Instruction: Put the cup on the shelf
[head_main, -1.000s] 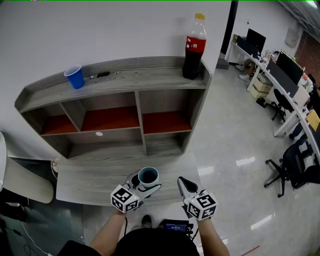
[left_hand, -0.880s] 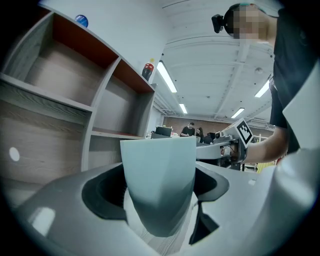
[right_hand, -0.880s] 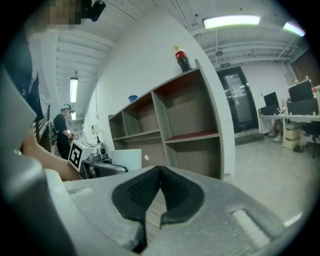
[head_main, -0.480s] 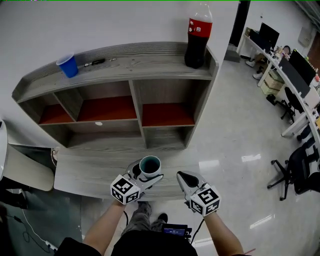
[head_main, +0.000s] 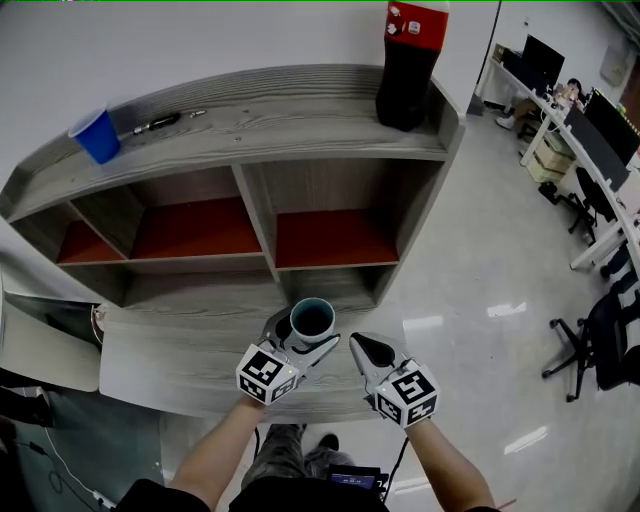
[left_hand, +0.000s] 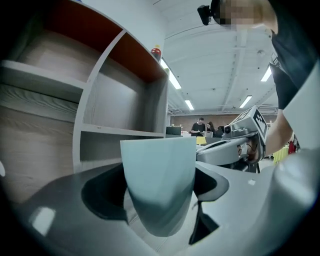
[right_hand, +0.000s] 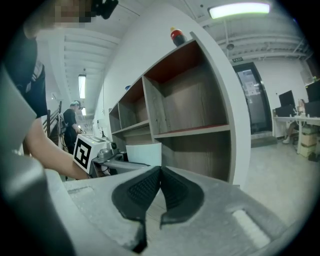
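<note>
Blue plastic cup (head_main: 97, 135): upright at the far left of the top board of the grey wood-grain shelf (head_main: 300, 185).
Thin black pen (head_main: 160, 122): lying on the shelf's top board, just right of the blue plastic cup.
Grey wood-grain table (head_main: 170, 350): directly in front of the shelf's foot.
Left gripper (head_main: 298, 345): jaws spread wide and clamped on both sides of the cup, raised above the table before the shelf's lower middle opening.
Pale blue-green tapered cup (left_hand: 159, 185): upright between the left gripper's jaws, dark inside, not yet on any board of the shelf.
Right gripper (right_hand: 160, 175): pads pressed together with nothing between them, idle just right of the cup, in front of the shelf.
Dark cola bottle with red label (head_main: 408, 70): standing at the right end of the shelf's top board.
Step in hand: by judgement, carrying the cup towards the shelf; placing not yet begun.
Next move: lifting forward to a free spot, such as the bare top board between pen and bottle or an empty red-backed compartment; keeping the cup level, clearing the board edges, setting the base flat before parting the jaws.
</note>
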